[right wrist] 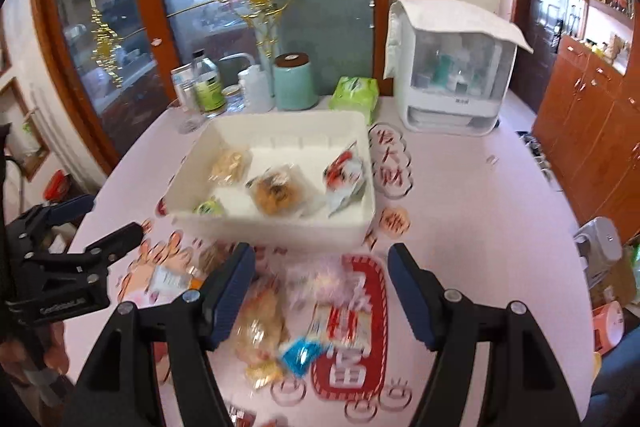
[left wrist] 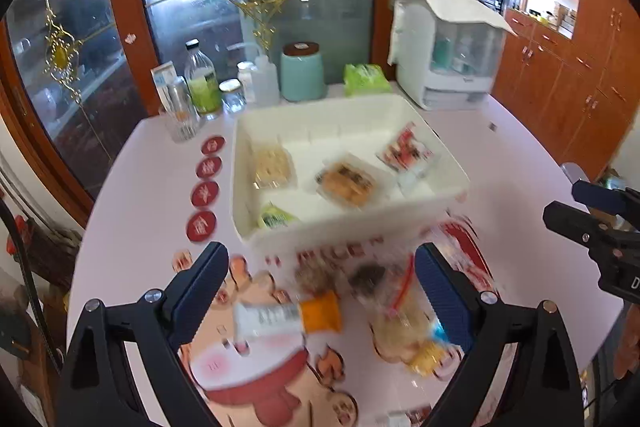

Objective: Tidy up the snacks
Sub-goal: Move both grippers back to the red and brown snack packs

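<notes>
A white bin (left wrist: 436, 193) (right wrist: 276, 227) stands on the table and holds a pale cracker pack (left wrist: 272, 163), a brown pastry pack (left wrist: 348, 181) (right wrist: 276, 193), a red-and-white pack (left wrist: 406, 151) (right wrist: 344, 171) and a small green pack (left wrist: 276, 219) (right wrist: 209, 207). Loose snacks lie in front of it: an orange-and-white packet (left wrist: 288, 315) (right wrist: 172, 279), a clear bag of yellow snacks (left wrist: 400, 327) (right wrist: 260, 331), a blue packet (right wrist: 302, 353) and a red-and-white packet (right wrist: 340, 323). My left gripper (left wrist: 322, 287) is open and empty above them. My right gripper (right wrist: 322, 287) is open and empty too.
Bottles and jars (left wrist: 204, 83), a teal canister (left wrist: 302, 71) (right wrist: 294, 81), a green wipes pack (left wrist: 366, 79) (right wrist: 354, 93) and a white covered appliance (left wrist: 448, 55) (right wrist: 452, 67) stand behind the bin. Red stickers (left wrist: 206, 183) mark the table. Wooden cabinets (left wrist: 560, 79) are at right.
</notes>
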Tool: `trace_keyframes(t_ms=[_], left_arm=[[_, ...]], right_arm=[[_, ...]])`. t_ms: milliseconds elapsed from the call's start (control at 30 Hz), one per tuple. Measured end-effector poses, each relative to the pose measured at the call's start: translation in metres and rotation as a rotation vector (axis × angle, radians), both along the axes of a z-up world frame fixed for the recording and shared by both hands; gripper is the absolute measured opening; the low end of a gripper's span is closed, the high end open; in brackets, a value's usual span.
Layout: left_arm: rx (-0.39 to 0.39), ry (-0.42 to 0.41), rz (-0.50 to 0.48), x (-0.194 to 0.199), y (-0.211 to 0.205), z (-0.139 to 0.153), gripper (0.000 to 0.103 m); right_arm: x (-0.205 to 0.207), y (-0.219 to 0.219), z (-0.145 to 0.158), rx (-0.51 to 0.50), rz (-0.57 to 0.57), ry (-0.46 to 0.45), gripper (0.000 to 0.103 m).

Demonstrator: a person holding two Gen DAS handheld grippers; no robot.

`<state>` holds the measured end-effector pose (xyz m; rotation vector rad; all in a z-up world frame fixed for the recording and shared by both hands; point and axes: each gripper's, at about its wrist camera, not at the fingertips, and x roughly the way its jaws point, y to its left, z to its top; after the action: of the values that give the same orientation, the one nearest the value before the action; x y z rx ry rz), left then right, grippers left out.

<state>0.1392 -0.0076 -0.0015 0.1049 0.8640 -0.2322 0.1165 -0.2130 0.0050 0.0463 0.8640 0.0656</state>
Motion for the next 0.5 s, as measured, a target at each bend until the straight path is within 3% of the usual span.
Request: trace_keyframes(t_ms=[233, 500], left_arm=[[0.027, 0.087, -0.022, -0.056, -0.005, -0.042, 0.094], [0.042, 0.250, 0.001, -0.093, 0.003, -0.109, 0.092]], right_arm=[[-0.060, 0.009, -0.031, -0.038, 0.141, 0.028, 0.070], [-0.110, 0.023, -0.099, -0.057, 0.281, 0.152, 0.070]])
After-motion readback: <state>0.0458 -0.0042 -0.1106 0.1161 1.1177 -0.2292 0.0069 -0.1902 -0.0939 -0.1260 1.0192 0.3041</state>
